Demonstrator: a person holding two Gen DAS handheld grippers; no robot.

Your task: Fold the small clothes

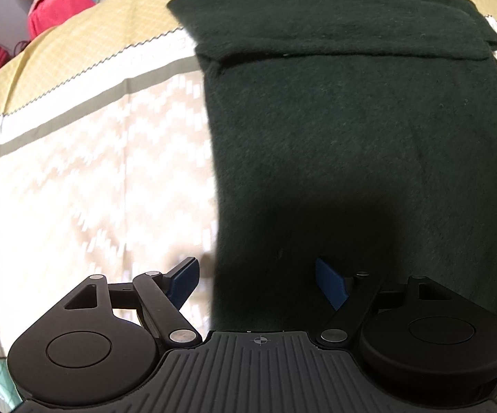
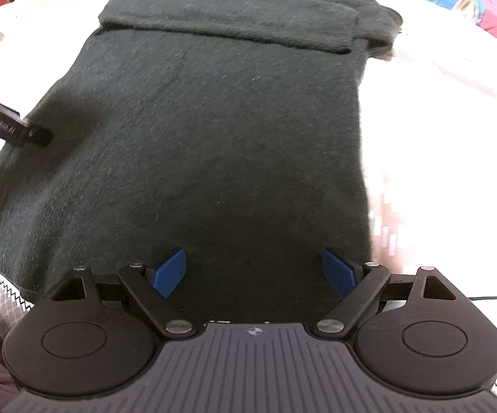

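A big bed with a patterned bedspread [image 1: 76, 172] fills both views. It has a yellow band in the upper left of the left wrist view and pale zigzag marks below that.

On the bed lies a dark green sweater [image 1: 351, 137]. It takes up the middle and right of the left wrist view, and the middle of the right wrist view [image 2: 214, 137]. It lies flat, with the neck at the top of the frame. Both sleeves [image 2: 231, 20] are already folded across the chest, near the top of the frame. So the sleeve step looks done, and the next step looks like folding the bottom half up.

The left claw [image 1: 260, 280] is at the bottom of its frame. Its jaws stand wide apart and hold nothing. One blue pad [image 1: 184, 282] is over the bedspread and the other is over the sweater, so the claw sits across the sweater's left edge.

The right claw [image 2: 253, 272] is at the bottom of its frame too. It is also wide open and empty, over the lower part of the sweater, near its right edge.

I think both claws must next go down to the hem, one at each corner, and pinch it. The hem is hidden under the claws, so I cannot tell how near it is. Then they should lift together and lay the hem up by the sleeves.
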